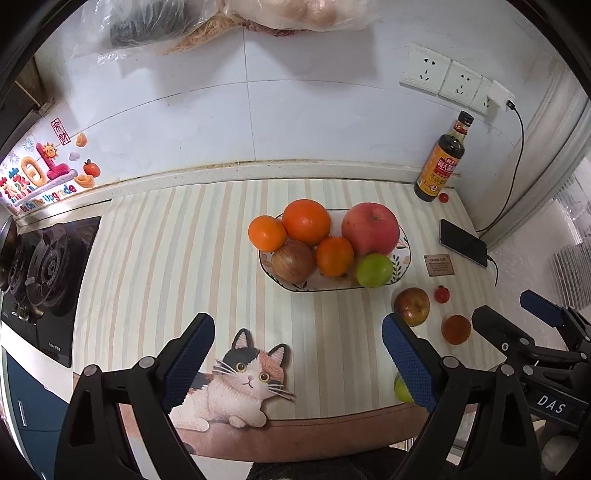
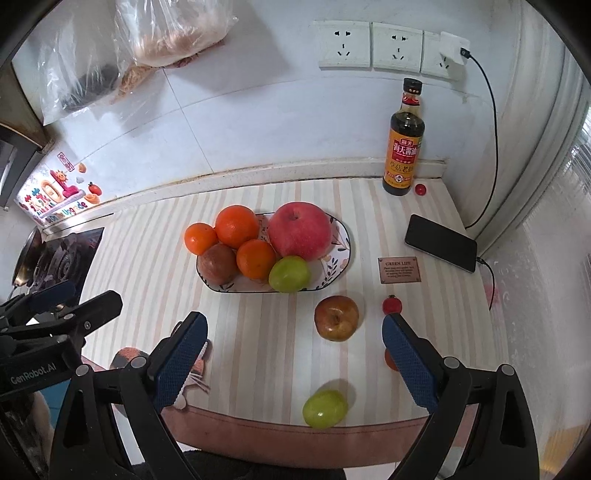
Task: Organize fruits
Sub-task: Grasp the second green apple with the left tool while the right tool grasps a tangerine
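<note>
Striped cloth (image 2: 258,350) covers the counter, its pink hem nearest the cameras, with a cat patch (image 1: 243,380) at the near edge; in the right wrist view that patch is mostly hidden behind a finger.

Closest in, the left gripper (image 1: 299,365) holds its jaws wide apart with nothing between them. The right gripper (image 2: 295,362) is spread just as wide and also empty. Each gripper shows only partly at the edge of the other's view.

A loose green fruit (image 2: 325,409) lies at 6 o'clock near the hem; in the left wrist view one finger covers all but a sliver of it. A loose small orange (image 1: 456,329) sits at 4 o'clock from the plate; the right view shows only a thin edge of it behind a pad. A brownish-red apple (image 2: 337,318) and a cherry tomato (image 2: 392,305) lie loose just beyond.

Farther on, the oval plate (image 2: 341,254) carries a large red apple (image 2: 299,230), three oranges, a brownish apple and a green fruit, which together hide most of its pattern.

At 2 o'clock lie a small brown card (image 2: 399,270), its small print unreadable, and a phone (image 2: 440,242) on a cable. A soy sauce bottle (image 2: 404,144) and another cherry tomato (image 2: 420,189) stand at the wall. At 9 o'clock a gas hob (image 1: 48,273) is cut off by the frame. Plastic bags (image 2: 166,33) overhead are blurred; their contents are unclear.
</note>
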Available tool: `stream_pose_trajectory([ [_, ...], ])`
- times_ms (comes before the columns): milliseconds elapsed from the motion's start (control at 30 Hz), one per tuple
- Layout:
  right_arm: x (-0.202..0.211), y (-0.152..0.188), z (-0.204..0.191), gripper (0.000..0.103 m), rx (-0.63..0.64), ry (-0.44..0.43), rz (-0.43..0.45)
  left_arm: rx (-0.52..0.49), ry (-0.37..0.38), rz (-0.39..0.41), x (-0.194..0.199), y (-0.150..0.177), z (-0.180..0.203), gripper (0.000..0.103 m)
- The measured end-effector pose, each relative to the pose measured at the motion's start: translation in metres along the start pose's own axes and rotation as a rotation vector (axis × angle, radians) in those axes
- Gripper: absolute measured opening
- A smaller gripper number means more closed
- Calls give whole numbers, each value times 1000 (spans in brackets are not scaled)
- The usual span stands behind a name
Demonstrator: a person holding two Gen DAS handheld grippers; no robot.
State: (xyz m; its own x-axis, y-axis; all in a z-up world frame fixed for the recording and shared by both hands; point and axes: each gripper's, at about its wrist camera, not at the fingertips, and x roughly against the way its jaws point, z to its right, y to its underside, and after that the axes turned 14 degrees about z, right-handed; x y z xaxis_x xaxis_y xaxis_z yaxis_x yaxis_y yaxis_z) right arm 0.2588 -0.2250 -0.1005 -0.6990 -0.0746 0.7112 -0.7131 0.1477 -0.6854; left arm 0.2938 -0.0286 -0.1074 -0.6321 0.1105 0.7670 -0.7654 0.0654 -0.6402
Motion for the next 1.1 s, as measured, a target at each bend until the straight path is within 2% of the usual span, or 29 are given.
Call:
stream_pose_trajectory([
  [267, 8, -1, 5, 98, -26, -28, 9, 8, 5, -8, 0, 4, 6, 93],
  [333, 8, -1, 10, 101, -39, -33, 12, 9, 21, -21, -4, 5, 10, 93],
  [367, 7, -1, 14, 101, -52, -38, 11, 8, 32, -30, -7, 6, 13, 94],
  [400, 5, 0, 21, 101, -71, -38, 4, 4, 43, -45, -13, 7, 17, 101],
  [433, 2, 2, 27, 101, -84, -37, -10, -1, 53, -59, -18, 9, 21, 103],
  [600, -31, 33, 72, 101, -182, -20, -152, -56, 58, -131, -53, 25, 46, 103],
  [767, -77, 99, 125, 101, -338, 6, -343, -129, 76, -263, -92, 54, 71, 103],
  [833, -89, 123, 143, 100, -445, -30, -377, -164, 81, -303, -104, 66, 83, 103],
  [867, -92, 131, 151, 97, -495, -36, -379, -177, 92, -324, -110, 72, 90, 102],
  [900, -95, 137, 157, 87, -522, -36, -383, -188, 107, -342, -113, 76, 96, 102],
  [967, -98, 147, 170, 77, -580, -30, -378, -233, 148, -376, -120, 86, 114, 102],
  [1100, -93, 151, 188, 69, -605, -7, -338, -358, 244, -431, -127, 107, 156, 102],
])
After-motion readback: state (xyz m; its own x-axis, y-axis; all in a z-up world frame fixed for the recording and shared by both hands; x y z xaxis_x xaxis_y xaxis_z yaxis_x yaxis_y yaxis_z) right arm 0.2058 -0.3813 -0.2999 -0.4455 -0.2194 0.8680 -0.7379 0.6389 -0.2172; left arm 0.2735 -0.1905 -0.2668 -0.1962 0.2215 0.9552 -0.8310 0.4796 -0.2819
